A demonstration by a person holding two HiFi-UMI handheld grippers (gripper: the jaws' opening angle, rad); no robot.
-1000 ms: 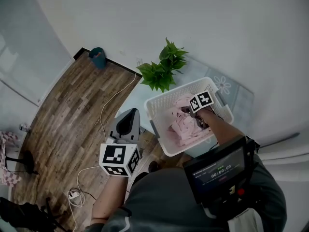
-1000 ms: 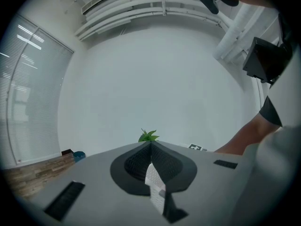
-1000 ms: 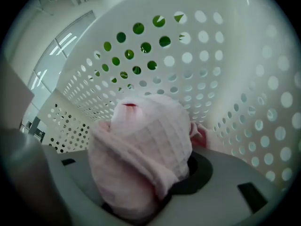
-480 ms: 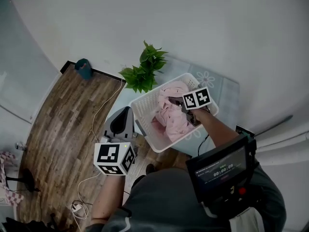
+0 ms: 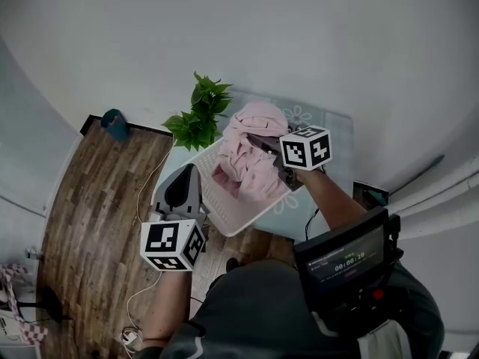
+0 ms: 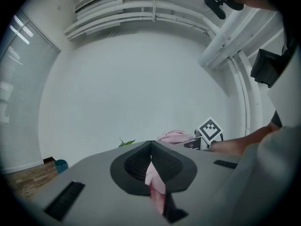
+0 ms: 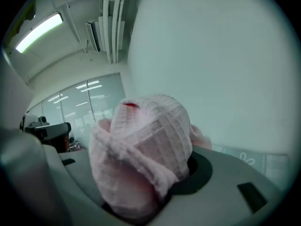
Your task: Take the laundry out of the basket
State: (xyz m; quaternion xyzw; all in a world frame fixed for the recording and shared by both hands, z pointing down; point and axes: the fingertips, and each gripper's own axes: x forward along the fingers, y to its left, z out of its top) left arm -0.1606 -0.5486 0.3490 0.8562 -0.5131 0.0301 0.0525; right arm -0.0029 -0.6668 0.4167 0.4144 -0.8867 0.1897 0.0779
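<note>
Now, starting at the left: holding the left gripper (image 5: 185, 176) over the edge of the wood floor (image 5: 90, 200), just beside the basket (image 5: 221, 208) but not touching it. Jaws pressed together and gripping nothing certain, only a thin pink sliver showing in the seam, cloth or pad, impossible telling which. Skipping past the leafy plant (image 5: 196, 117) standing at the basket's far left corner.

Going right: holding a bunched pink load of laundry (image 5: 251, 155) aloft in the right gripper (image 5: 288, 172), jaws clamped hard on a thick fold, cloth bulging out over both fingers. Hanging from that grip down and to the left, long axis slanting toward the basket's middle, lower end seeming to trail inside the rim rather than clear of it.

Judging the coming move as turning on exactly that: needing more height before swinging sideways, or else risking dragging the tail over the wall and tipping the basket. Lying right at the right gripper, well apart from the left.

Reading the cloth as soft waffle-knit, ribbed in small squares, limp and likely to slide or unfurl. Reading the basket as stiff white plastic, rectangular, pierced with small holes, resting on a pale counter (image 5: 329, 133) with a flower print.
</note>
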